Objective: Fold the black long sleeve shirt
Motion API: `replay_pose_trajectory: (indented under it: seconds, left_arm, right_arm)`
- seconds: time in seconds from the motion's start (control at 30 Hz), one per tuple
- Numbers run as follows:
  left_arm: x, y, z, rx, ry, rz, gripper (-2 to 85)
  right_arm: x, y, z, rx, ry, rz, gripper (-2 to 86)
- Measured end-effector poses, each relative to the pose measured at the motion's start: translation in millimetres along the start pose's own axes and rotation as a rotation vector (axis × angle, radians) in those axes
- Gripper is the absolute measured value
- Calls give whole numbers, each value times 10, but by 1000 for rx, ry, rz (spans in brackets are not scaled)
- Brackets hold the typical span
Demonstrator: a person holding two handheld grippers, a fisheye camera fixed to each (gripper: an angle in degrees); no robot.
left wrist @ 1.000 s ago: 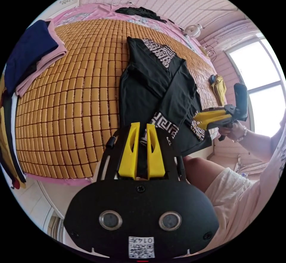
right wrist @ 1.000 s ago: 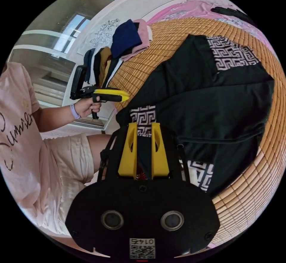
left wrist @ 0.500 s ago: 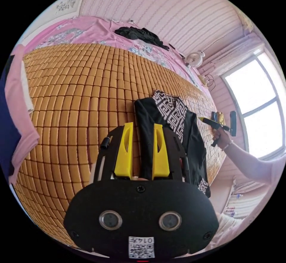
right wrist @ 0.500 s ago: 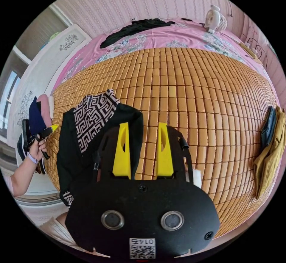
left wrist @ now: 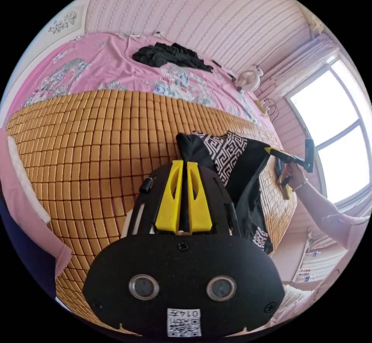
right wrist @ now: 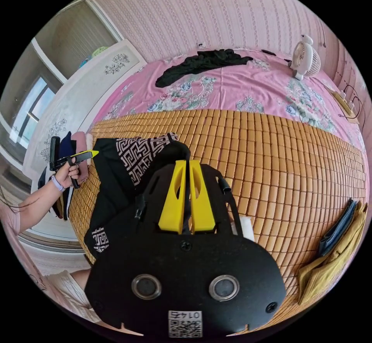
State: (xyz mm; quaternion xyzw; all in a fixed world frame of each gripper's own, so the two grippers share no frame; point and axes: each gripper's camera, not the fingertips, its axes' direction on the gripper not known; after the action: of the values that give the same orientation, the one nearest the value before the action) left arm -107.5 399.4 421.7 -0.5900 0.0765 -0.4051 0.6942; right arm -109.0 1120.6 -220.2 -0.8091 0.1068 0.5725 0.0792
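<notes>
Black shirt [left wrist: 248, 172] lies mid-frame on bamboo mat [left wrist: 97, 145]. Left gripper [left wrist: 183, 164] and right gripper [right wrist: 186, 162] both pinch its cloth edge.

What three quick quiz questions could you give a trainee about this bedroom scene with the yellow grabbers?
1. True or false: the left gripper has its jaws nearly closed with black cloth between them.
2. What lies under the black long sleeve shirt? A) bamboo mat B) bare floor C) wooden desk
3. Fill in: near the wall, on the pink sheet, stands a small white ____.

Key: 1 true; 2 A; 3 fan. The right gripper likewise pinches the shirt.
</notes>
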Motion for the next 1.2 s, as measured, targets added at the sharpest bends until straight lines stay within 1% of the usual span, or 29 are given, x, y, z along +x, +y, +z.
replay_pose_trajectory:
  seconds: [0.1,0.17,0.23,0.3,0.33,0.37,0.4,0.43,0.47,0.5,0.53,0.6,0.67,0.7,0.77,0.83,0.9,0.97,1.0,1.07,1.1,1.13,1.2]
  left_arm:
    - [119,-24,-309,93,27,72,-5]
    - [226,124,-513,124,39,144,-6]
    - [321,417,-698,132,55,210,-4]
    - [368,996,-851,100,89,228,1]
    - [362,1157,-859,81,91,215,3]
    - [326,1487,-843,34,64,159,5]
    - [274,1811,-808,-12,23,96,5]
    - [245,1963,-789,-35,5,62,5]
    - [181,2219,-756,-78,-17,-24,4]
    - [134,2422,-738,-104,-13,-107,2]
    - [126,2499,-737,-107,-7,-141,1]
    - [217,2635,-741,-90,7,-192,-6]
    - [392,2598,-693,-93,16,-160,-8]
    - [554,2542,-632,-101,22,-118,-9]
    - [879,2442,-493,-108,25,-32,-9]
    - [1273,2354,-262,-133,48,65,-10]
    - [1830,2287,147,-191,92,182,-10]
    - [2197,2275,412,-209,84,245,-10]
    - [2387,2295,578,-220,66,279,-10]
    - [2564,2357,844,-277,-3,301,-10]
    - [2640,2410,1020,-350,-46,314,-10]
    - [2674,2445,1100,-386,-55,328,-10]
    - [2802,2556,1138,-346,-54,412,-10]
  right_arm:
    - [-89,12,-350,96,-65,-65,7]
    - [-229,292,-647,134,-139,-148,7]
    - [-355,648,-804,118,-157,-222,8]
    - [-460,1067,-818,38,-135,-283,9]
    - [-484,1358,-733,-39,-95,-283,11]
    - [-457,1633,-590,-135,-51,-243,13]
    - [-427,1757,-507,-190,-24,-208,12]
    - [-363,1965,-362,-281,27,-129,10]
    - [-323,2121,-268,-337,51,-69,9]
    - [-318,2173,-243,-348,53,-48,9]
    - [-329,2221,-220,-347,54,-13,8]
    - [-387,2190,-200,-322,40,10,6]
    - [-552,2003,-130,-283,18,-22,2]
    - [-617,1934,-95,-277,15,-46,1]
    - [-944,1584,159,-283,-9,-189,-1]
    - [-1219,1257,447,-302,-14,-283,-2]
    - [-1521,929,731,-301,-25,-382,-3]
    - [-1854,582,1141,-342,-24,-493,-3]
    - [-1910,525,1262,-366,-13,-514,-4]
    - [-2024,483,1845,-567,87,-627,-4]
    - [-2036,465,1857,-542,78,-645,-4]
    - [-2025,413,1885,-565,65,-661,-5]
    - [-2005,274,1915,-659,34,-656,-5]
